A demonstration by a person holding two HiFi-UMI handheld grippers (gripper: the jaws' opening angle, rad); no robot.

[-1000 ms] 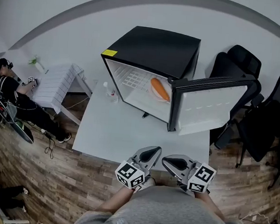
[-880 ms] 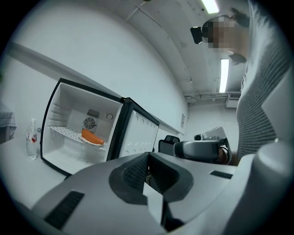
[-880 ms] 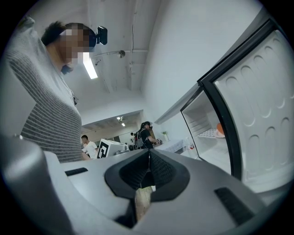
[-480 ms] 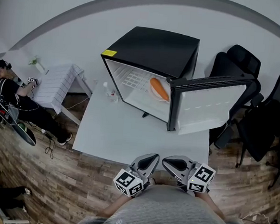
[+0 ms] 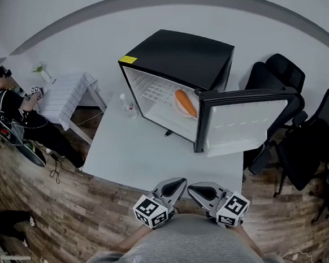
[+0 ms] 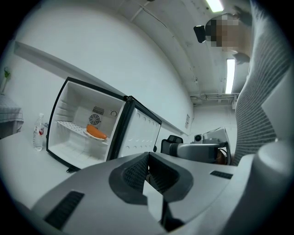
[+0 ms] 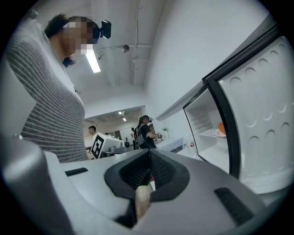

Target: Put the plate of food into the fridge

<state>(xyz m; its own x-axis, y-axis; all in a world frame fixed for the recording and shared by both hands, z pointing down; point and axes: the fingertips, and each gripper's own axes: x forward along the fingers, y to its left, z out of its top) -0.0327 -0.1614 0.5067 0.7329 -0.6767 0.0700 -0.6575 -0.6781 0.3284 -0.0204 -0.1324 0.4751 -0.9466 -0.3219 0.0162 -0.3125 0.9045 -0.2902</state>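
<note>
The black mini fridge point(image 5: 181, 61) stands on the white table point(image 5: 151, 155) with its door point(image 5: 247, 126) swung open to the right. Inside, an orange piece of food on a plate point(image 5: 185, 104) rests on the wire shelf; the left gripper view shows the plate of food point(image 6: 96, 132) there too, and the right gripper view catches the plate's edge point(image 7: 222, 129). My left gripper point(image 5: 178, 184) and right gripper point(image 5: 196, 188) hover side by side at the table's near edge, close to my body. Both are shut with nothing between the jaws.
A small clear bottle point(image 5: 128, 105) stands on the table left of the fridge. Black office chairs point(image 5: 287, 81) crowd the right side. A white side table point(image 5: 65, 97) and a seated person point(image 5: 12, 116) are at the left.
</note>
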